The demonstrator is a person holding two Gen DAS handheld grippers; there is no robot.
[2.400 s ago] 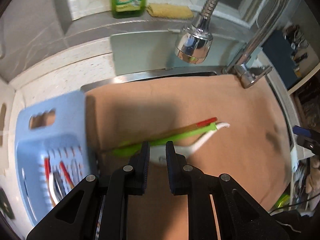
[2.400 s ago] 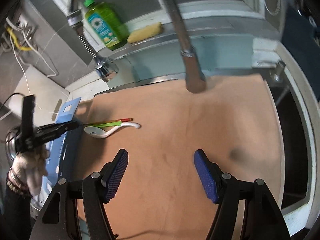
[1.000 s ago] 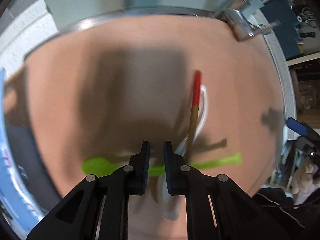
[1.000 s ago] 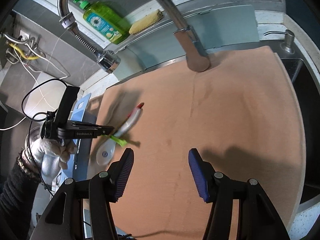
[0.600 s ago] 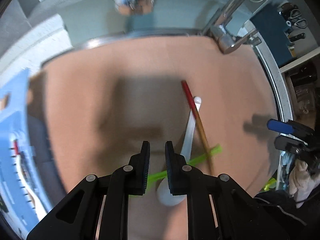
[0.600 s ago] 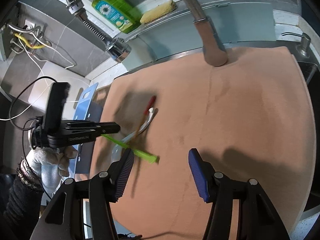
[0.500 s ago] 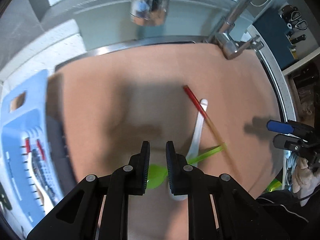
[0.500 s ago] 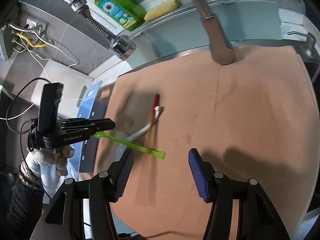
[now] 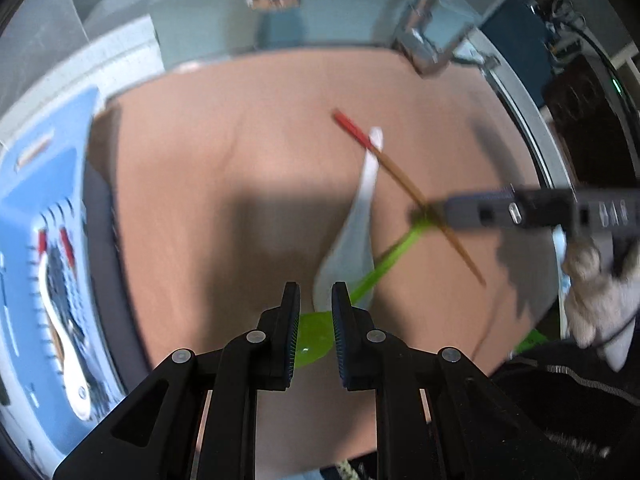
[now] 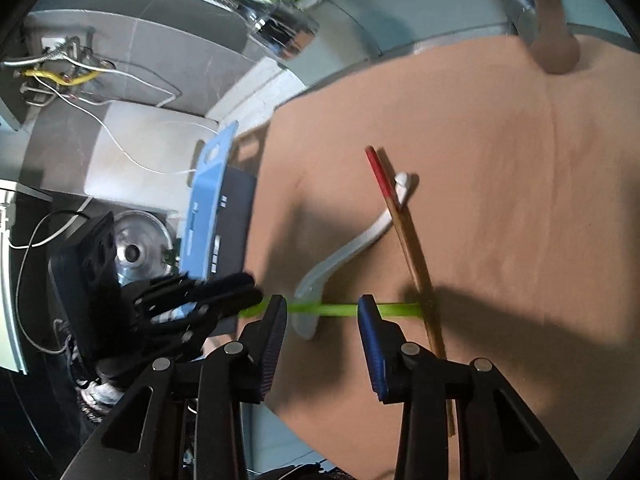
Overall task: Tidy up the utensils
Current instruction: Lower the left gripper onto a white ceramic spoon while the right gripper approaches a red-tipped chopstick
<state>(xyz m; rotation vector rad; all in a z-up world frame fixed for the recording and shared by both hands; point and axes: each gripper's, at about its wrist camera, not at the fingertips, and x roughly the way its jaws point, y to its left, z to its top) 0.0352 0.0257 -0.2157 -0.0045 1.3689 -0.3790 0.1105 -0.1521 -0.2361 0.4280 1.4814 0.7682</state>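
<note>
While a few utensils already lie in the blue basket (image 9: 44, 208), the sorting looks only partly done. Well to the right of the basket, on the tan mat (image 9: 224, 184), a white spoon (image 9: 352, 232) and a red-tipped chopstick (image 9: 404, 184) lie crossed.

The left gripper (image 9: 314, 320) holds the green spoon (image 9: 320, 336) by its bowl end, jaws narrow around it, with the green handle running out over the white spoon toward the chopstick. It appears lifted off the mat, on its way to the basket by my judgement.

The right gripper (image 10: 322, 312) has just been closing; its jaws stand half-wide and apart, with the green handle seen across the gap, but I cannot tell whether it is actually between them or beyond. Its tip reaches near the chopstick.

Motion blur softens both views. The basket is cut off at the left edge, so its contents cannot be counted. The chopstick's lower end hides behind the right gripper.
</note>
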